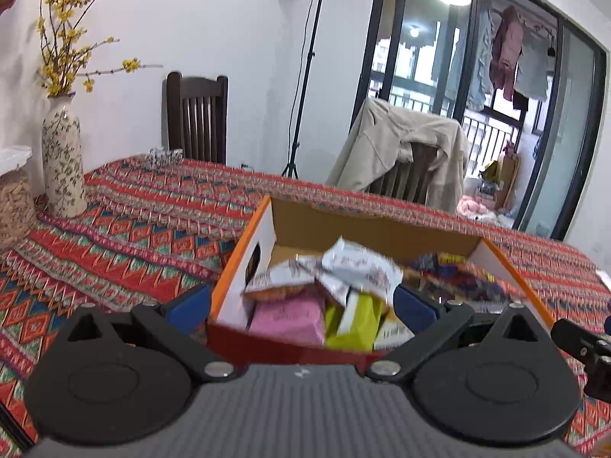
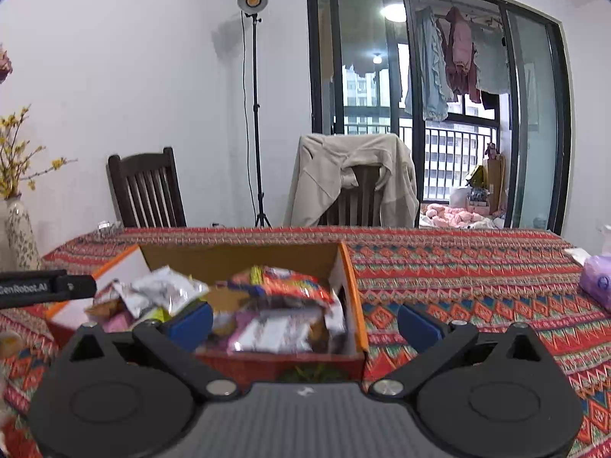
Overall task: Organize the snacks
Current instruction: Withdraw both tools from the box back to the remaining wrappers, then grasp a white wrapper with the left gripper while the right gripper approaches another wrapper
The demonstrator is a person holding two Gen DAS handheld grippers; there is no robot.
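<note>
An orange-edged cardboard box (image 1: 244, 252) sits on the patterned tablecloth, filled with snack packets: silvery-white ones (image 1: 355, 267), a pink one (image 1: 286, 318) and a yellow-green one (image 1: 355, 320). My left gripper (image 1: 301, 305) hovers open over the box's near left part, with nothing between its blue pads. In the right wrist view the same box (image 2: 349, 294) holds an orange-red packet (image 2: 282, 284) on top of the pile. My right gripper (image 2: 305, 322) stands open above the box's near right corner, holding nothing. The left gripper's body (image 2: 46, 288) juts in from the left.
A flowered vase (image 1: 63, 160) with yellow blossoms and a jar (image 1: 13, 198) stand at the table's left. Two wooden chairs (image 2: 147, 191) are behind the table, one draped with a beige jacket (image 2: 351, 175). A purple tissue pack (image 2: 597, 282) lies at the right edge. A light stand (image 2: 256, 114) rises behind.
</note>
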